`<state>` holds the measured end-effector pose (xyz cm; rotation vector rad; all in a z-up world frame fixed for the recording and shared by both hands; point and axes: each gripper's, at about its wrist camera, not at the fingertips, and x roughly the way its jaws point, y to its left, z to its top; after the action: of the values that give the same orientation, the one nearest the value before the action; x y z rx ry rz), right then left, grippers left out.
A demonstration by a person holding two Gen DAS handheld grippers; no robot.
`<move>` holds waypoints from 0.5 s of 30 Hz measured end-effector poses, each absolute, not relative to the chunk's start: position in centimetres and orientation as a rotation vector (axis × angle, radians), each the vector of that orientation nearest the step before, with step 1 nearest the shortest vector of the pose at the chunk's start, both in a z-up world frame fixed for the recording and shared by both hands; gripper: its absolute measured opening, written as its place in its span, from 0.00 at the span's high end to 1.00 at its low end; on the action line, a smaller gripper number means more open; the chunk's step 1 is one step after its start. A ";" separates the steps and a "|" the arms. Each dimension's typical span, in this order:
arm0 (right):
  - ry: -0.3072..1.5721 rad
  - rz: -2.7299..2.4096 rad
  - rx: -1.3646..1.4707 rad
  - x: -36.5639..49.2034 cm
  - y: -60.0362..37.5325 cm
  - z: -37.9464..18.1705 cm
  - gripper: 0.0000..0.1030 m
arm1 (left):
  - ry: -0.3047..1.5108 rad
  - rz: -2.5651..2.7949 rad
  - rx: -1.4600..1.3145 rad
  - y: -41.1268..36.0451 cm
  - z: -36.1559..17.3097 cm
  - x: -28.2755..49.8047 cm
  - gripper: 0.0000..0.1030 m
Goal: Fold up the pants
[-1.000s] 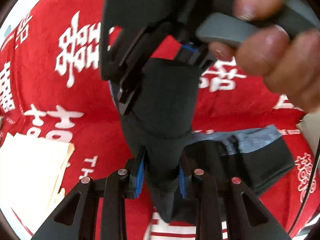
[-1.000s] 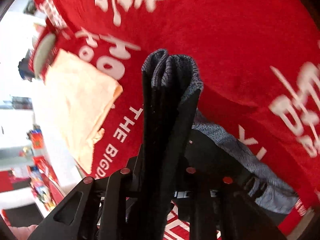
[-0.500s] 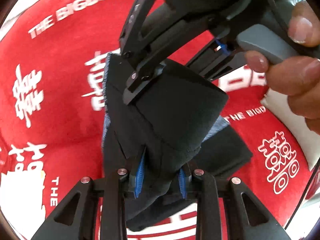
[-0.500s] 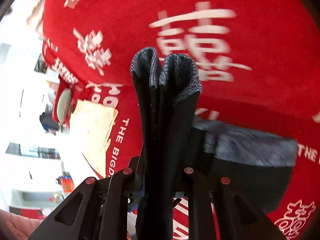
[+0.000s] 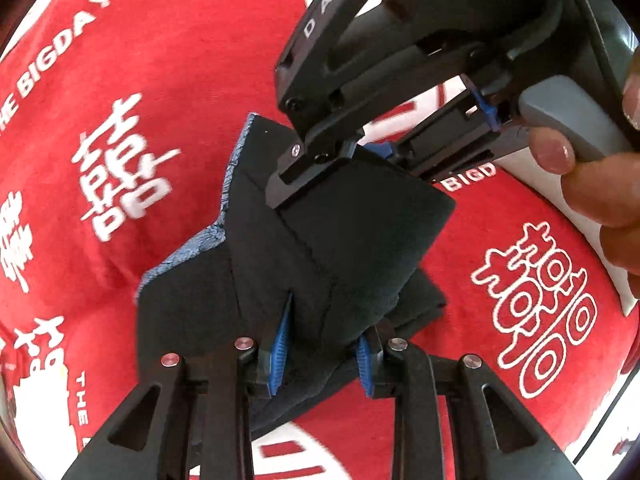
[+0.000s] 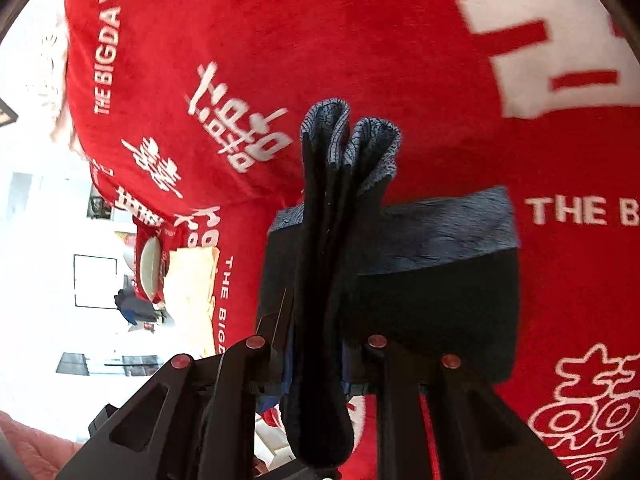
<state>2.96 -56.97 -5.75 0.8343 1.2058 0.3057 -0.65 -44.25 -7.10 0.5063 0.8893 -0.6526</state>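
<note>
The dark navy fabric pants with a lighter blue-grey knit inner face (image 5: pixel 320 248) hang as a folded bundle just above the red plush blanket printed with white characters and lettering (image 5: pixel 168 64), and both tools have hold of them. In the left wrist view the left gripper (image 5: pixel 322 354) has its blue-ribbed fingers (image 5: pixel 282 344) pressed narrow onto the near end of the bundle, cloth bulging out between and below them. The right gripper (image 5: pixel 336 172) reaches in from the far right of that view and pinches the far edge of the same bundle; the person's right hand (image 5: pixel 588 176) squeezes its grey trigger. From the right wrist view the right gripper (image 6: pixel 314 364) is closed on a thick upright roll of several layers, the blue-grey folded edge (image 6: pixel 348 136) standing up past the fingertips, while a lower dark panel of the pants (image 6: pixel 436 292) spreads to the right, seemingly lying on the blanket.

The relation that matters is that the bundle's long axis runs from one gripper to the other, near to far in the left view, with the two grips close together. Neither hand is nearer in any useful sense; both already hold. Judging from this, the pants look mostly folded, and the next move probably calls for lowering the held part squarely onto the lower panel before letting go. A pale yellow cloth (image 6: pixel 192 292) lies well apart at the left edge of the blanket.
</note>
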 end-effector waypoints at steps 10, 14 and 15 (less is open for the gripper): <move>1.261 0.233 0.904 0.0 -59.9 -14.7 0.79 | 0.947 -0.628 0.659 -46.7 -12.9 -2.5 0.67; 1.221 0.203 0.952 -1.2 -60.2 -15.3 0.78 | 0.951 -0.658 0.663 -46.3 -12.5 -3.0 0.41; 1.216 0.192 0.947 -1.3 -60.2 -15.2 0.78 | 0.958 -0.666 0.647 -45.9 -12.2 -3.1 0.41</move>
<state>-1.32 -60.15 -15.21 0.9470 1.2164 0.1919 -3.06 -45.91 -12.18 0.6473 0.9583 -0.6657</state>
